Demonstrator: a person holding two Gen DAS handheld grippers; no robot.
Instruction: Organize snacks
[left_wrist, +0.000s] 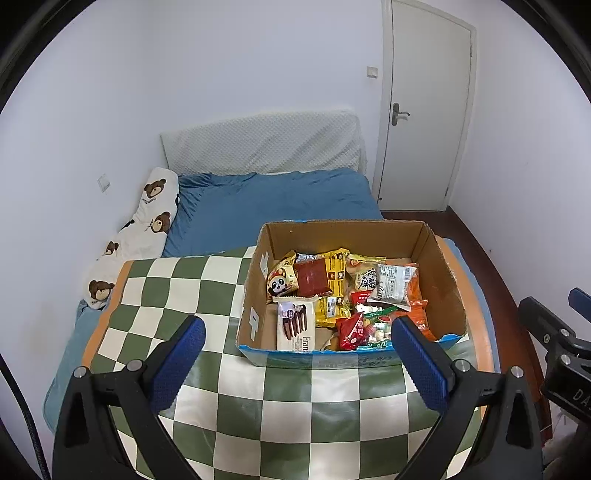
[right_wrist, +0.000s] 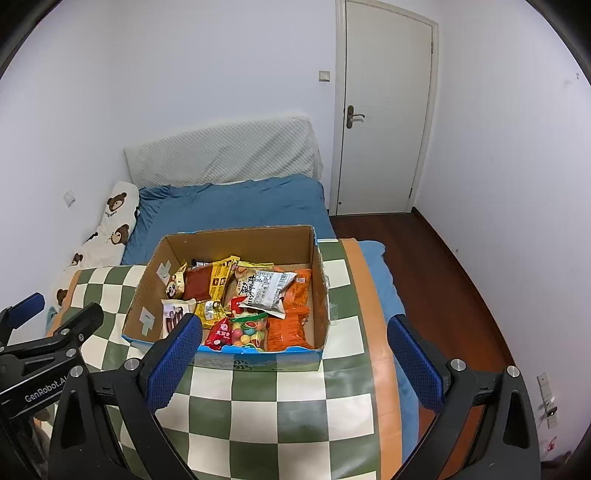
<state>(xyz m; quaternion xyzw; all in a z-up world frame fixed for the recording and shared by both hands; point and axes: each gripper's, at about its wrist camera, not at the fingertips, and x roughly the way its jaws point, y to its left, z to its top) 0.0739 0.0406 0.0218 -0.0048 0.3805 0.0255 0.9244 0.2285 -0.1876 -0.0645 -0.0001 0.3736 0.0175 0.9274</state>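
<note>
An open cardboard box (left_wrist: 445, 291) (right_wrist: 317, 291) stands on a green-and-white checkered mat (left_wrist: 280, 413) (right_wrist: 280, 413). It holds several snack packs: a white chocolate-stick box (left_wrist: 295, 325), a panda pack (left_wrist: 282, 282), a dark red pack (left_wrist: 312, 277), orange packs (right_wrist: 291, 325), a bag of coloured candy (right_wrist: 249, 330). My left gripper (left_wrist: 297, 334) is open and empty, hovering just in front of the box. My right gripper (right_wrist: 295, 332) is open and empty, also in front of the box, to the right of the left one.
The mat lies on a bed with a blue sheet (left_wrist: 273, 206). A bear-print pillow (left_wrist: 147, 221) lies along the left wall. A white headboard cushion (left_wrist: 262, 144) leans at the back. A white door (right_wrist: 384, 107) and dark wood floor (right_wrist: 443, 266) are at right.
</note>
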